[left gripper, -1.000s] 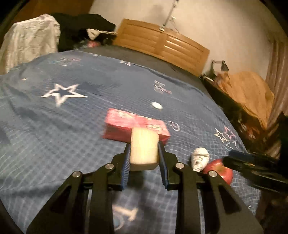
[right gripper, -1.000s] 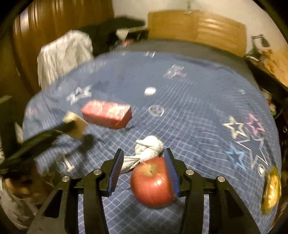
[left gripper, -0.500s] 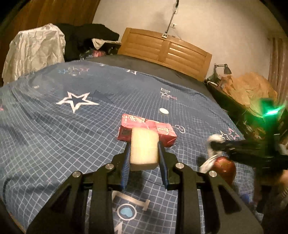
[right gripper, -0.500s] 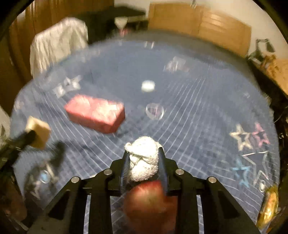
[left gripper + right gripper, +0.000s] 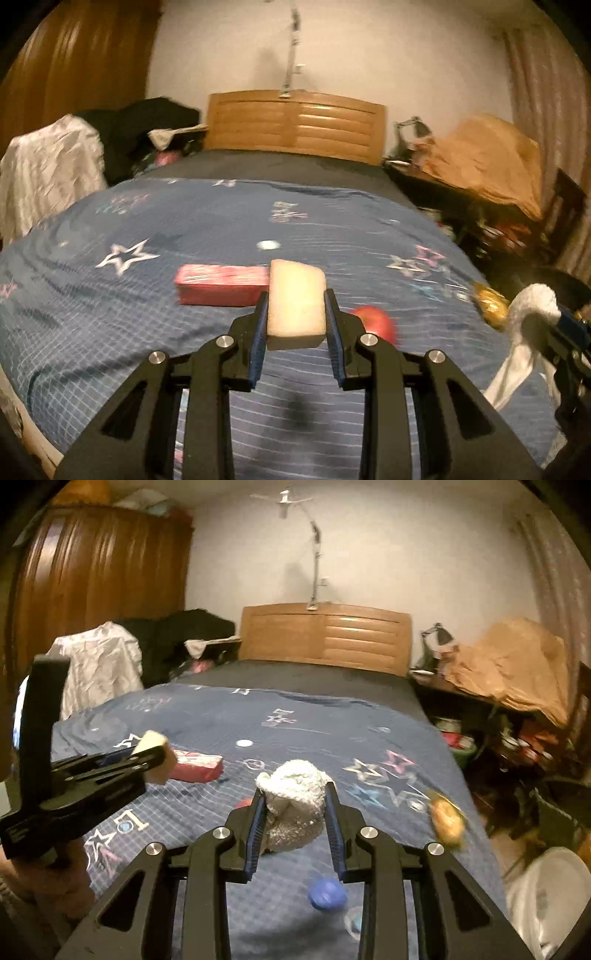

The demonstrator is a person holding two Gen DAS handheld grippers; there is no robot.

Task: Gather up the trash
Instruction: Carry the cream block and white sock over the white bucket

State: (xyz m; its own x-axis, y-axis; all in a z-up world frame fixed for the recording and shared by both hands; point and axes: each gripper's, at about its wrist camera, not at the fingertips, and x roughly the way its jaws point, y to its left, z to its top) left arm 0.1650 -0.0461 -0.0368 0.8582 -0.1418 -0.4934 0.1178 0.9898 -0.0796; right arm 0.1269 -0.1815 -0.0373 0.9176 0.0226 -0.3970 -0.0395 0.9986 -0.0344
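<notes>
Your left gripper [image 5: 296, 325] is clamped on a pale foam block [image 5: 296, 306], both blue pads pressed flat against its sides, and the block stands upright above the blue star-patterned bedspread [image 5: 110, 295]. Just beyond that gripper's tips and a little to their left lies a pink box [image 5: 218, 290] flat on the cover; just to the right of the tips, partly hidden by the right finger, sits a red apple [image 5: 376, 321]. Farther ahead of the block there is a small white disc [image 5: 268, 244] on the bedspread. Your right gripper [image 5: 294, 814] is closed around a crumpled white tissue wad [image 5: 295, 805], which bulges above the pads and is held clear of the bed; in the left wrist view the same wad shows at the far right with a tail hanging down from it. Below the right gripper's tips, between its fingers, a blue round object [image 5: 327, 893] rests on the cover, too blurred to identify. To the right of those tips, near the bed's edge, lies a golden-brown item [image 5: 447, 821], also blurred. To the left of the right gripper, your other hand's tool holds the foam block in the air above the pink box. A wooden headboard [image 5: 325, 637] stands well ahead of both grippers.
</notes>
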